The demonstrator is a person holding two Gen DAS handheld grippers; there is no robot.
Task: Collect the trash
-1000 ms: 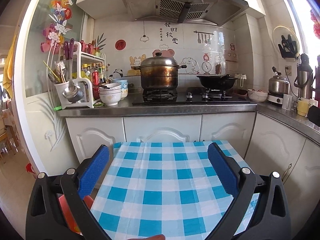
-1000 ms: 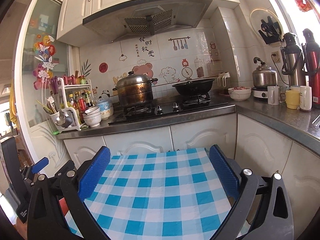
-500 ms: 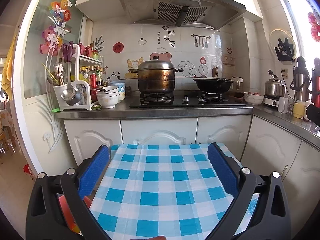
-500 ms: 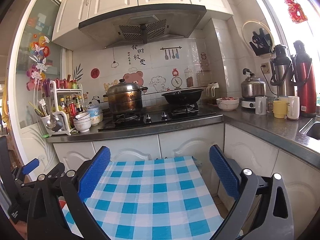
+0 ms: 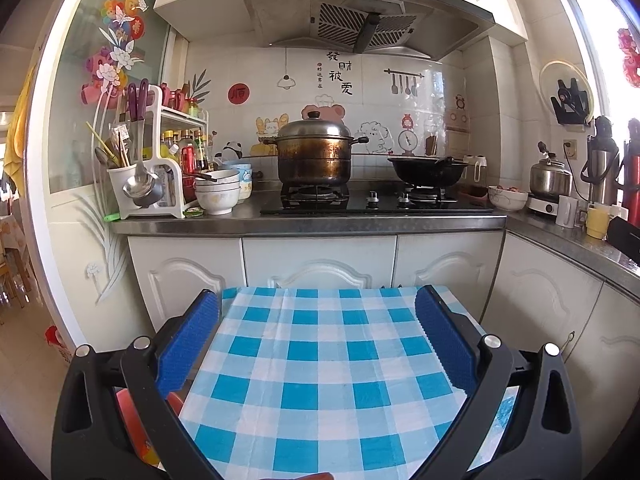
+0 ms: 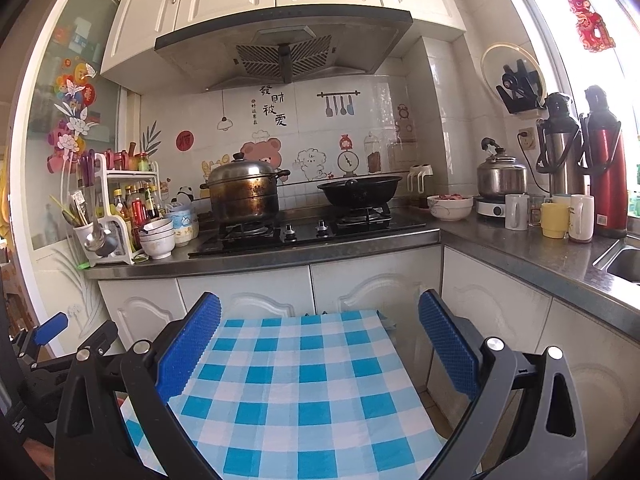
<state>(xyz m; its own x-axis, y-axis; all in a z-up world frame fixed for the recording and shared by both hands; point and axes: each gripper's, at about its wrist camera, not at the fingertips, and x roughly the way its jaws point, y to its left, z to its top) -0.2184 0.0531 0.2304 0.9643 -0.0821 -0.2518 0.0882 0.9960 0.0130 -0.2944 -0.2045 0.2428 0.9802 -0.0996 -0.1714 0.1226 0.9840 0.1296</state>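
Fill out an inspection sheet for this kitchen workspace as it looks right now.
Surface: blue checked tablecloth covers the table, bare.
Job's things: no trash seen.
Clutter: steel pot and black wok on the stove; stacked bowls, utensil rack, mugs, kettle, thermoses on the counter.
Grippers: left gripper open, empty; right gripper open, empty.
Cables: nothing seen.
Surroundings: range hood, white cabinets, wall stickers.
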